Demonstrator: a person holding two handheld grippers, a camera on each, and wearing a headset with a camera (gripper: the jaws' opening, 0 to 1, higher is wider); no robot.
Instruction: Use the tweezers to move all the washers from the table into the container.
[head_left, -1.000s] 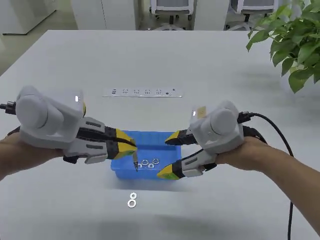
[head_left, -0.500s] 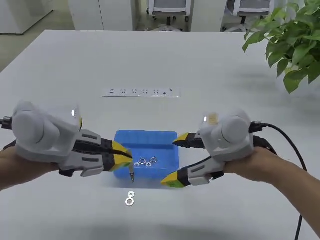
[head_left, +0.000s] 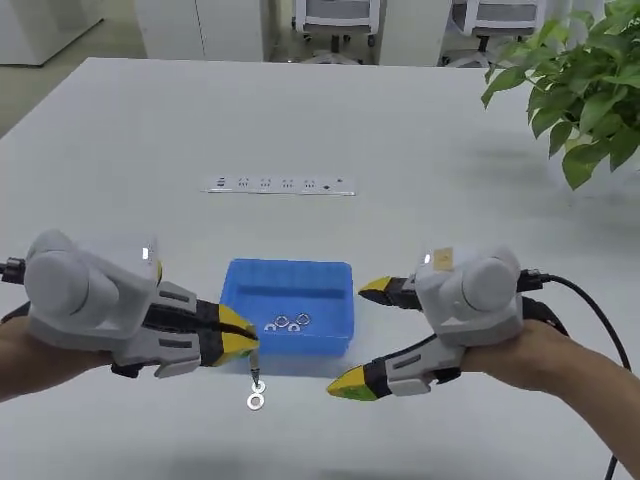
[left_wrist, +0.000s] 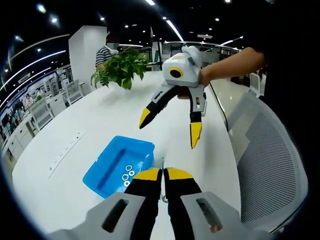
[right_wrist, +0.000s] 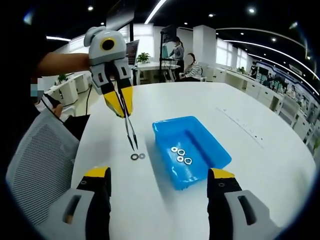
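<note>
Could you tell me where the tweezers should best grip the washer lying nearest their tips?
Probably its ring, from above: the washer lies flat on the table beside a second washer, so one tip of the tweezers goes through the hole, the other outside its free edge.

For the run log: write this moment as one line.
left claw: shut on tweezers | tips by two table washers | blue container: four washers | right claw: open, empty
</note>
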